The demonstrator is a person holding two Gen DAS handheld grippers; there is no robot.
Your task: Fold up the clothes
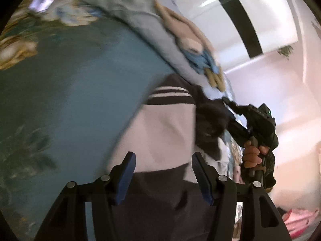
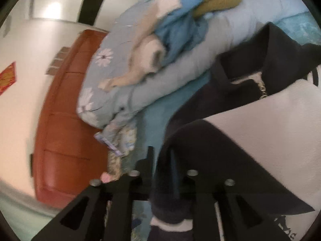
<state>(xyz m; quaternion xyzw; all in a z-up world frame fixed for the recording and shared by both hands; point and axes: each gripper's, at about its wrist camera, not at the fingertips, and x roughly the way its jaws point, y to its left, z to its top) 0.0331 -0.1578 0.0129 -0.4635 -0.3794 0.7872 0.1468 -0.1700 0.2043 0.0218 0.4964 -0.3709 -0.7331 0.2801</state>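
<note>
A white and black jacket [image 1: 166, 132] with striped ribbed trim lies on the teal floral bed sheet [image 1: 80, 100]. My left gripper [image 1: 163, 160] is open just above the jacket's white panel, holding nothing. My right gripper [image 2: 162, 158] is shut on the jacket's black sleeve [image 2: 200, 160]; the cuff hangs down between its fingers. In the left wrist view the right gripper [image 1: 230, 108] shows at the jacket's dark edge, gripped by a hand. The jacket's collar and zipper [image 2: 262, 88] show in the right wrist view.
A folded light blue quilt [image 2: 160, 80] lies at the head of the bed with cream, blue and olive garments [image 2: 180, 26] piled on it. A brown wooden headboard [image 2: 66, 120] stands behind. Pink cloth [image 1: 297, 221] lies at lower right.
</note>
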